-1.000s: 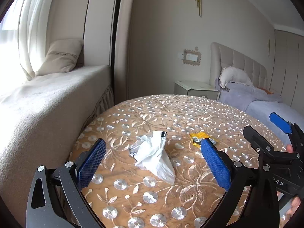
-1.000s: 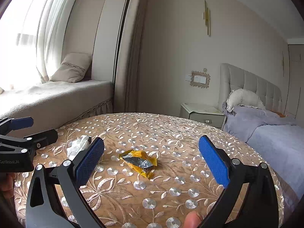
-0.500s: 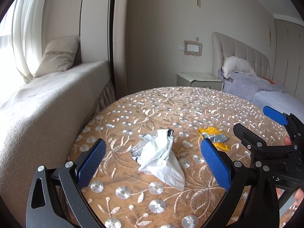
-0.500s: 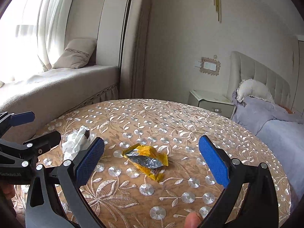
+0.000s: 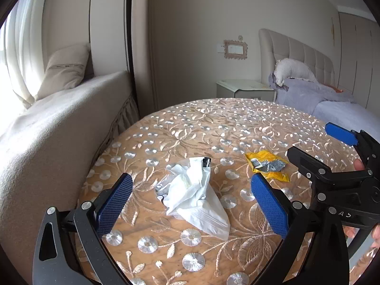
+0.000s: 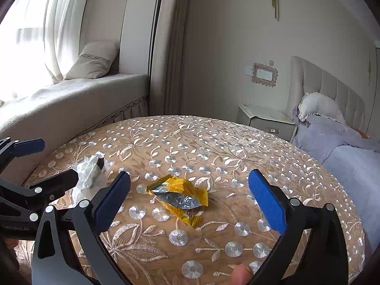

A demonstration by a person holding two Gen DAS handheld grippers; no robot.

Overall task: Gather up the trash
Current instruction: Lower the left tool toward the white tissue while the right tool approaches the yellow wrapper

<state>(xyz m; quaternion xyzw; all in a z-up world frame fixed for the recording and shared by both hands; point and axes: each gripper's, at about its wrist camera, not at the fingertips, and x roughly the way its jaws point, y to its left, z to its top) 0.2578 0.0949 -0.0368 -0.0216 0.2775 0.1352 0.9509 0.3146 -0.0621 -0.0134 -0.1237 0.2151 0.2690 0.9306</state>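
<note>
Both grippers have dropped closer since a second ago; left gripper fingers spread around the white tissue, right gripper spread over the yellow wrapper on the surface; we're probably mid-approach, next we lower and pinch.

Left wrist view: low over round table, close, facing 12 o'clock toward wall and nightstand, white crumpled wrapper dead ahead. Right wrist view: same height, same heading, set just to 3 o'clock, yellow wrapper centred. Shared: tabletop, both wrappers, window seat at 10 o'clock, bed at 2 o'clock.
</note>
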